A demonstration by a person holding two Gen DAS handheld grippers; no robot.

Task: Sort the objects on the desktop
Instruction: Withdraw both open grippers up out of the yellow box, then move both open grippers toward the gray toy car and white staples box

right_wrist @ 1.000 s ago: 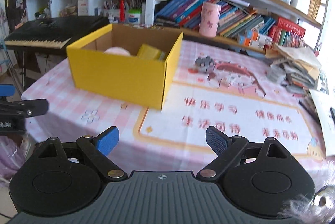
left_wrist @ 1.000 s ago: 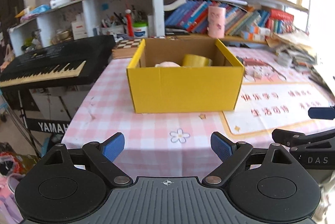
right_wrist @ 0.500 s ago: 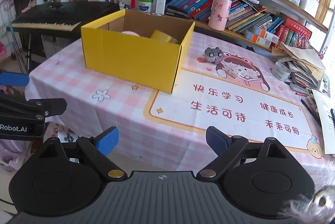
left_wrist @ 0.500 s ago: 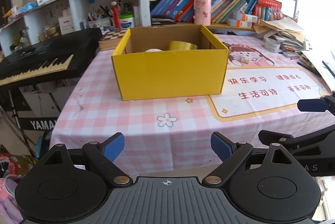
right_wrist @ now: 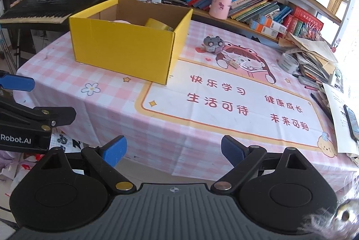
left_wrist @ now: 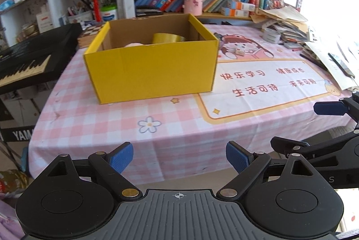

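Observation:
A yellow cardboard box [left_wrist: 152,69] stands on the pink checked tablecloth [left_wrist: 89,123]; it also shows in the right wrist view [right_wrist: 125,51]. Inside it lie a yellow tape roll [left_wrist: 167,38] and a pale pink object [left_wrist: 134,45]. A small grey toy [right_wrist: 213,44] and a small card [right_wrist: 235,63] lie on the mat right of the box. My left gripper [left_wrist: 179,158] is open and empty, off the table's near edge. My right gripper [right_wrist: 172,153] is open and empty, also off the near edge.
A black keyboard [left_wrist: 33,54] stands left of the table. Shelves of books [right_wrist: 246,2] and a pink cup [right_wrist: 221,1] are behind. A pile of papers [right_wrist: 314,56], a tape roll [right_wrist: 289,63] and a phone [right_wrist: 351,121] lie at the right.
Both grippers have pulled back from the table and risen; the box looks smaller and farther. Both stay open and empty.

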